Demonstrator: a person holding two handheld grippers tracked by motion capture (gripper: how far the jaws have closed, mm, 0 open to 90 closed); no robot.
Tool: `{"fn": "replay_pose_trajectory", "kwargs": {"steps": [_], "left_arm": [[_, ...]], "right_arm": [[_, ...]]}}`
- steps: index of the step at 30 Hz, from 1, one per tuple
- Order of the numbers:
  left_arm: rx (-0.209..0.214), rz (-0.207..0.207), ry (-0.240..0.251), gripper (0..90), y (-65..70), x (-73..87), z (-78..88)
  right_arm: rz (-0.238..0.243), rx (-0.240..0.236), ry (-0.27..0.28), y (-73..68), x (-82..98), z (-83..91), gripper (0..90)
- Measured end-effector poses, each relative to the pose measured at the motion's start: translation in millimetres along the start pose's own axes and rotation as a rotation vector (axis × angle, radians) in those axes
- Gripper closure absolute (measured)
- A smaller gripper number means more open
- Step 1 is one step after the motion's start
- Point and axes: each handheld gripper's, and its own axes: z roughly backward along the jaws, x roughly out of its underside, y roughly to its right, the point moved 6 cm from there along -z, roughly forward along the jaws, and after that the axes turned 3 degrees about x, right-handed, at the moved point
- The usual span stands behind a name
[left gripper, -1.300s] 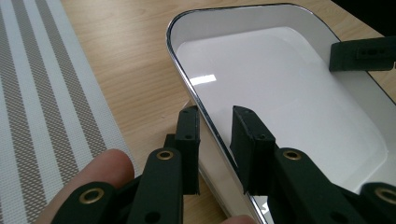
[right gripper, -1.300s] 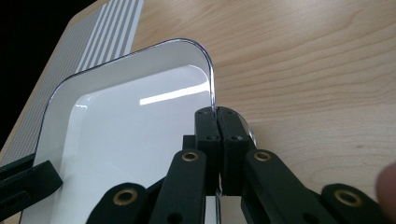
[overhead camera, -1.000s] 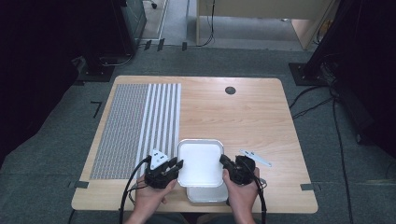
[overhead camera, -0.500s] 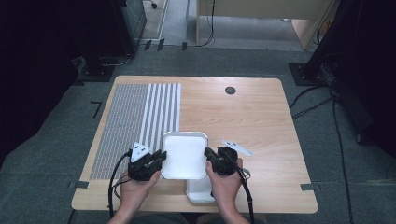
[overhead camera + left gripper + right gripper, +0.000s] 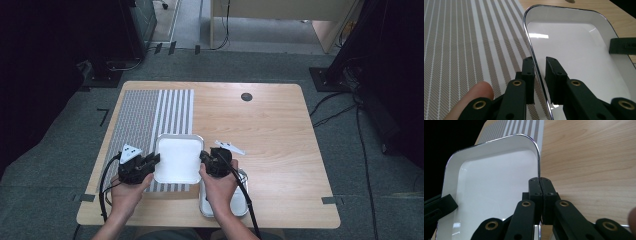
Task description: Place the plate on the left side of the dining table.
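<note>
A white rectangular tray with a thin metal rim sits between my two grippers, over the right edge of the striped mat. My left gripper straddles the tray's left rim, one jaw outside and one inside, shut on it. My right gripper is shut tight on the opposite rim. In the right gripper view the tray reaches toward the mat. A second white tray lies on the table under my right hand.
The wooden table is bare across its right half, apart from a round cable hole at the back. The striped mat covers the left part. Dark cabinets and cables ring the table on the floor.
Both grippers have carried the top tray off the lower one, leftward and a little away from me, over the mat's edge. The lower tray stayed near the front edge.
</note>
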Motion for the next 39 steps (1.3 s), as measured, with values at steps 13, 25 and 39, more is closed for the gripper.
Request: {"fn": "replay_pose_trajectory", "kwargs": {"steps": [13,25,39], "left_arm": [[-0.079,0.066,0.028,80.7,-47.7,-8.0,-5.9],[-0.112,0.130,0.005,81.1,-87.1,-9.3,-24.0],[-0.149,0.211,-0.058,81.9,-127.0,-13.0,-55.1]], "right_arm": [[-0.014,0.003,-0.041,-34.4,-5.0,-39.5,89.7],[-0.015,0.014,-0.081,-53.3,-7.0,-77.7,89.5],[0.002,0.062,-0.139,-65.6,-17.6,-123.0,89.1]]}}
